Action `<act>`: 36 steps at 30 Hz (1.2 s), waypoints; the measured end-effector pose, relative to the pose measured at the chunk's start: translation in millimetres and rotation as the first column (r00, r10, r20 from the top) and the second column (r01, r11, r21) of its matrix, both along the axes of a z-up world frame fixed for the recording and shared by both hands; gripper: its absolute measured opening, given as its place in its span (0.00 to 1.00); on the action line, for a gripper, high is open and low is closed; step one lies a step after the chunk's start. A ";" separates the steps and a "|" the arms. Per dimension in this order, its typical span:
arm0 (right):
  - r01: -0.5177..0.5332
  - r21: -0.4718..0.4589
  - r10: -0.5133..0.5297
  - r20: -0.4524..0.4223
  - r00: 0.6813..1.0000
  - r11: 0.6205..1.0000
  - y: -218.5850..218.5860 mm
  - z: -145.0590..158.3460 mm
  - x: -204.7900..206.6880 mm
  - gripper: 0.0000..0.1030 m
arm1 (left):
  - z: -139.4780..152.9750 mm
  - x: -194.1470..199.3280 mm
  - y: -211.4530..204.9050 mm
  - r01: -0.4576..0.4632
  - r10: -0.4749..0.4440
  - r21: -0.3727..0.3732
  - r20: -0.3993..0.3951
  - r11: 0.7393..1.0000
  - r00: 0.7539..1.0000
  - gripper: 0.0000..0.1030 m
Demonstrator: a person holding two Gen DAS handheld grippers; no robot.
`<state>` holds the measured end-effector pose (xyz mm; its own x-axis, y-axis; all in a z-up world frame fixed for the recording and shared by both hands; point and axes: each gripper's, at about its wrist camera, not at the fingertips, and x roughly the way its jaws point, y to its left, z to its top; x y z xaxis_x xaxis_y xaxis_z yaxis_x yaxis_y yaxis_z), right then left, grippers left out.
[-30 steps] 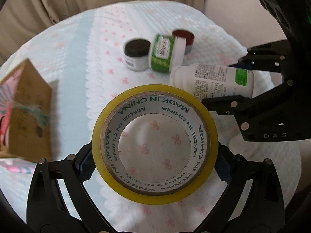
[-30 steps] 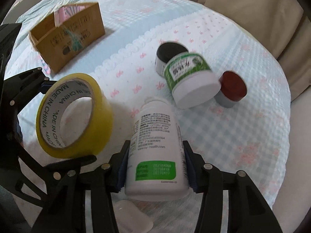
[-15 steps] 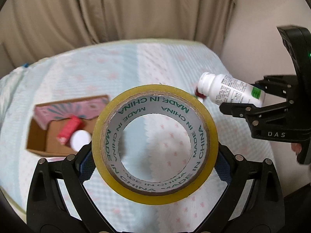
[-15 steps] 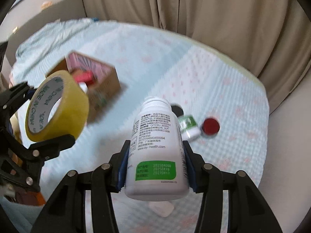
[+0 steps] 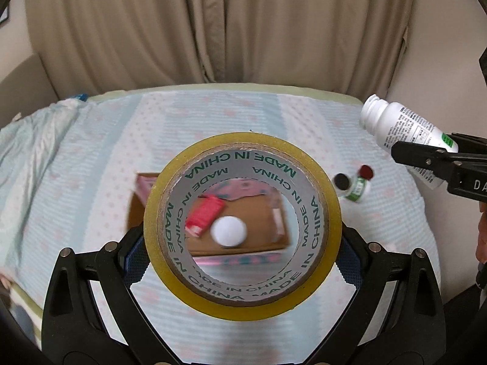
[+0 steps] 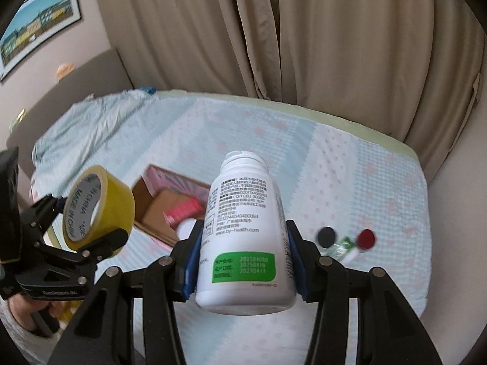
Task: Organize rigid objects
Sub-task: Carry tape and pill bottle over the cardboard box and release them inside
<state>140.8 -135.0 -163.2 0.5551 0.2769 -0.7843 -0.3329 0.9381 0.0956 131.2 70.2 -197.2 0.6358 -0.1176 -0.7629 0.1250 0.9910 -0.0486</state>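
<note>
left gripper [image 5: 242, 245]: clamped on the tape [image 5: 242, 223], blue pads squeezing the roll's outer wall on both sides, flat face toward the camera. Roll is up in the air, well above the bed [image 5: 91, 158].

tape vs box: looking through the core you can see the box [image 5: 258, 228] right underneath, open side up. So the line-up looks pretty decent to me.

box contents: a red pack [image 5: 204, 217] and a white round cap [image 5: 229, 231] sit in there, toward its left part. Right part looks free, though it's blurry.

how I'd do the drop: come down low over the free right part, tip the roll flat, only then let go. Dropping from this height on a soft bed probably means a bounce or a roll-off.

right gripper [image 6: 243, 261]: closed on the bottle [image 6: 243, 231], pads on its lower body, neck pointing away, no cap on it as far as I can tell. It hangs above the bed, just right of the box.

bottle tip: I'd wait for the tape to land first, otherwise both grippers crowd one small opening. Lay it on its side beside the red pack.

leftovers: black jar [image 6: 327, 236], green jar [image 6: 345, 248] and red jar [image 6: 365, 238] huddle together on the bed, well right of the box. Those go next, I guess.
</note>
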 end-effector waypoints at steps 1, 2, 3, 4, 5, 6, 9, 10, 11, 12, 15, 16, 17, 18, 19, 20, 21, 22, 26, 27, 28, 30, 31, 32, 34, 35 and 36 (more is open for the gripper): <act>0.013 0.009 -0.013 -0.001 1.000 1.000 12.4 0.8 2.3 0.45 | -0.9 5.1 16.6 0.004 -0.004 -0.002 -0.009 1.000 1.000 0.94; 0.026 0.015 -0.026 -0.005 1.000 1.000 21.5 0.4 4.3 0.45 | -1.3 8.4 30.1 0.009 -0.009 -0.007 -0.016 1.000 1.000 0.94; 0.046 0.024 -0.045 -0.012 0.999 0.999 34.1 0.0 6.2 0.45 | -2.4 12.2 44.1 0.014 -0.014 -0.011 -0.023 1.000 1.000 0.94; 0.062 0.036 -0.062 -0.019 0.998 0.997 44.1 -0.6 8.1 0.45 | -4.3 17.1 57.3 0.020 -0.020 -0.012 -0.029 1.000 0.999 0.94; 0.080 0.051 -0.079 -0.028 0.997 0.995 55.1 -1.7 10.5 0.45 | -7.1 22.7 70.4 0.027 -0.028 -0.010 -0.036 1.000 0.999 0.94; 0.101 0.062 -0.098 -0.038 0.994 0.993 68.3 -4.0 13.7 0.45 | -9.9 27.6 82.6 0.036 -0.036 -0.007 -0.042 0.999 0.998 0.94; 0.154 0.070 -0.150 -0.067 0.986 0.986 98.7 -13.4 23.1 0.45 | -21.0 46.7 116.8 0.069 -0.069 0.003 -0.067 0.998 0.995 0.94; 0.174 0.072 -0.169 -0.078 0.983 0.982 108.0 -18.3 27.3 0.45 | -25.9 52.8 126.5 0.081 -0.080 0.007 -0.079 0.997 0.994 0.94; 0.192 0.072 -0.185 -0.089 0.979 0.979 114.6 -21.4 30.7 0.45 | -31.6 58.4 134.0 0.093 -0.092 0.010 -0.093 0.996 0.991 0.94; 0.215 0.073 -0.206 -0.105 0.973 0.974 121.8 -26.6 34.5 0.45 | -37.9 64.7 140.6 0.105 -0.103 0.012 -0.107 0.994 0.989 0.94; 0.273 0.077 -0.260 -0.143 0.955 0.959 136.7 -41.7 44.1 0.45 | -60.2 83.0 154.3 0.139 -0.135 0.018 -0.160 0.990 0.978 0.94; 0.293 0.072 -0.280 -0.156 0.947 0.953 140.2 -48.1 47.8 0.45 | -69.5 90.4 156.5 0.153 -0.147 0.021 -0.180 0.988 0.973 0.94; 0.309 0.066 -0.295 -0.167 0.941 0.949 142.6 -52.5 49.8 0.45 | -76.7 96.0 157.0 0.163 -0.156 0.023 -0.194 0.986 0.969 0.94; 0.328 0.061 -0.313 -0.182 0.932 0.943 144.6 -59.4 52.5 0.45 | -85.9 103.0 158.2 0.176 -0.167 0.024 -0.212 0.984 0.963 0.94; 0.343 0.058 -0.327 -0.195 0.925 0.937 146.4 -65.2 54.9 0.45 | -91.1 105.6 155.7 0.182 -0.173 0.025 -0.222 0.983 0.960 0.94; 0.357 0.052 -0.340 -0.207 0.917 0.933 147.7 -72.1 57.8 0.45 | -99.1 110.8 153.8 0.192 -0.181 0.025 -0.235 0.981 0.955 0.94; 0.368 0.040 -0.351 -0.219 0.910 0.929 149.3 -79.6 61.2 0.45 | -106.4 115.6 152.0 0.200 -0.187 0.026 -0.247 0.980 0.951 0.94; 0.374 0.030 -0.358 -0.227 0.906 0.927 148.9 -86.9 64.0 0.45 | -113.3 120.6 149.9 0.206 -0.192 0.027 -0.258 0.978 0.947 0.94; 0.393 -0.014 -0.381 -0.272 0.884 0.920 147.8 -123.6 79.0 0.45 | -144.9 142.3 139.7 0.219 -0.201 0.026 -0.304 0.975 0.931 0.94; 0.397 -0.025 -0.387 -0.284 0.877 0.918 145.8 -134.2 82.9 0.45 | -153.4 147.3 137.3 0.222 -0.203 0.026 -0.315 0.975 0.927 0.94; 0.399 -0.036 -0.391 -0.295 0.872 0.916 144.6 -143.8 86.7 0.45 | -164.2 152.8 134.4 0.227 -0.206 0.027 -0.330 0.974 0.921 0.94; 0.401 -0.061 -0.399 -0.314 0.862 0.914 140.2 -165.3 93.3 0.45 | -181.9 163.0 129.0 0.239 -0.213 0.031 -0.352 0.971 0.911 0.94; 0.400 -0.072 -0.401 -0.322 0.858 0.914 138.5 -174.8 95.9 0.45 | -194.1 168.4 125.2 0.248 -0.218 0.037 -0.366 0.968 0.905 0.94; 0.398 -0.084 -0.403 -0.330 0.854 0.913 136.7 -184.9 98.6 0.45 | -200.8 170.0 124.3 0.255 -0.223 0.039 -0.372 0.966 0.901 0.94; 0.394 -0.103 -0.404 -0.349 0.845 0.913 135.2 -204.8 103.7 0.45 | -218.1 176.1 118.7 0.271 -0.230 0.053 -0.389 0.961 0.892 0.94; 0.390 -0.112 -0.403 -0.359 0.842 0.914 133.6 -214.7 106.5 0.45 | -224.5 179.2 117.3 0.276 -0.232 0.056 -0.398 0.959 0.888 0.94; 0.385 -0.119 -0.401 -0.364 0.841 0.915 132.8 -222.4 108.4 0.45 | -230.1 182.2 116.1 0.280 -0.234 0.056 -0.406 0.959 0.883 0.94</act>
